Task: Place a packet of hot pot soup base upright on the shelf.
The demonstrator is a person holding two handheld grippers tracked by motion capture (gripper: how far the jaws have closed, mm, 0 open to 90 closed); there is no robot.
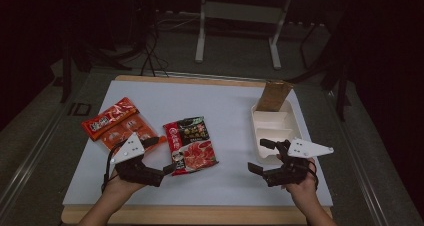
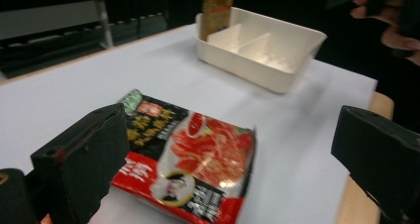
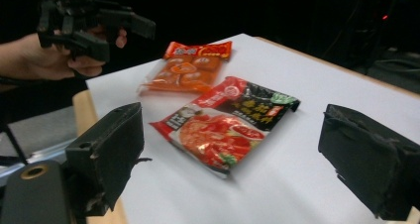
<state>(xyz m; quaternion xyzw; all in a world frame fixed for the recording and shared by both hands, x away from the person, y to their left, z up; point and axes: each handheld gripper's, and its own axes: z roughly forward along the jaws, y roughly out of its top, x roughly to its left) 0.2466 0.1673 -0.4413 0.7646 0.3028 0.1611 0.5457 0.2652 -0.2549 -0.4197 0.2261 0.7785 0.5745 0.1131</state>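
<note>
Down at the near edge of the table (image 1: 150, 93), both hands are poised and both tools stand with jaws spread wide, nothing between them. The left gripper (image 1: 161, 155) hangs just beside the near-left corner of the red-and-black sauce packet (image 1: 190, 144), and in the left gripper view that packet (image 2: 190, 159) lies flat right between the open jaws, glossy and a touch crinkled. The right gripper (image 1: 262, 157) waits on the other side, close against the near wall of the cream divided tray (image 1: 257, 133), well apart from the packet. My read: the left one is about to take that packet, and the tray looks the likely home for it. To do it cleanly, come in low, slide one jaw under the packet's edge and pinch the sealed border rather than the bulging middle, since foil like that will likely slip or buckle. Beyond the left gripper, the orange snack pack (image 1: 119, 124) lies just beside the packet, so keep the jaws off it. Farther back, a brown pouch (image 1: 274, 96) stands upright in the tray's far compartment; the nearer compartments look free.
</note>
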